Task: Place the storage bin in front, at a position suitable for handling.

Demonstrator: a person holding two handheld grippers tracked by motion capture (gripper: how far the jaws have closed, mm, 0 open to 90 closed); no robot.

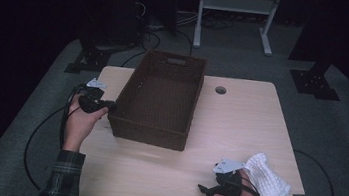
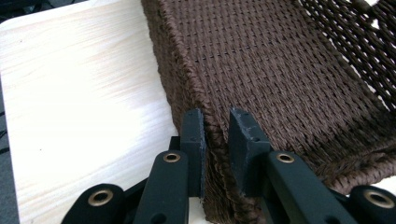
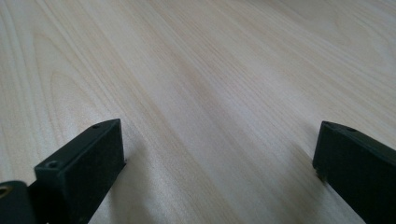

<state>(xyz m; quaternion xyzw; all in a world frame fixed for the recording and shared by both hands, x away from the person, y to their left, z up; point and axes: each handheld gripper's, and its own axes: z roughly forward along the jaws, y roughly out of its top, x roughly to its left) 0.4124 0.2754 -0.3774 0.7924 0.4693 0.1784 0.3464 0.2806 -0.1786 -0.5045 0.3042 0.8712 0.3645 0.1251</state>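
Note:
A dark brown woven basket [image 1: 160, 96], empty, stands on the light wooden table [image 1: 240, 121] left of centre. My left gripper [image 1: 110, 105] is at the near end of the basket's left wall. In the left gripper view its jaws [image 2: 217, 119] straddle the woven rim [image 2: 212, 126], one pad outside the wall and one inside, both against the weave. My right gripper [image 1: 205, 189] rests near the table's front edge, pointing left. Its jaws [image 3: 219, 140] stand wide apart over bare wood with nothing between them. A white knitted cloth [image 1: 269, 180] lies just right of that hand.
A round cable hole [image 1: 221, 90] sits in the tabletop behind the basket's right side. The legs of a white frame [image 1: 237, 5] stand on the floor beyond the table. Black cables trail off the left edge and around the right side.

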